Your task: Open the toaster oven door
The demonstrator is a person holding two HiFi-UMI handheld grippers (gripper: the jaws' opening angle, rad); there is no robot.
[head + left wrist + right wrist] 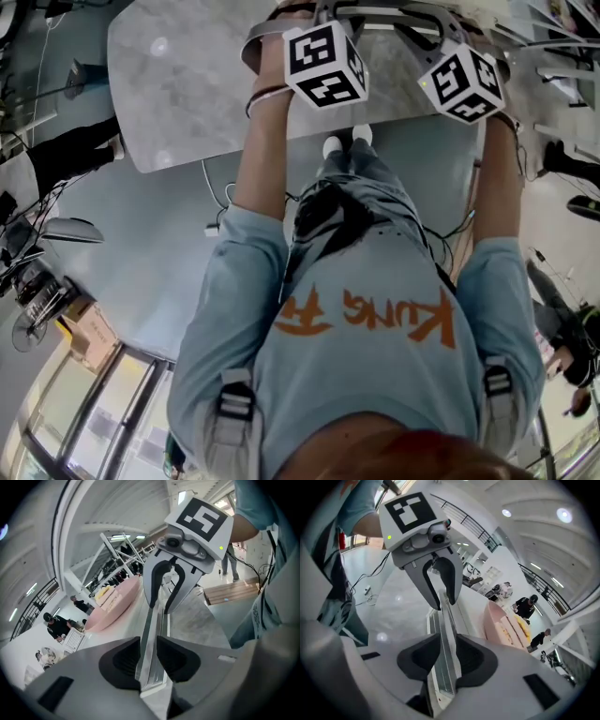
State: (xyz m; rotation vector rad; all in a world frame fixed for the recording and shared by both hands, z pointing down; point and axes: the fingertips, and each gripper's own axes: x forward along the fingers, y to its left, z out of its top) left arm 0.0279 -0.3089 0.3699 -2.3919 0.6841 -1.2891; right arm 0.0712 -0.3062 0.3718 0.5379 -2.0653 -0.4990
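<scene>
The toaster oven shows in no view. The left gripper (149, 654) and right gripper (447, 660) face each other, each with its jaws slightly spread and pinching nothing. In the head view the person holds both out in front, over the edge of a grey table (187, 84).

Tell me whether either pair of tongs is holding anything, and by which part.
Nothing is held. The left tongs and the right tongs both stand slightly apart, with only background showing between them.
</scene>
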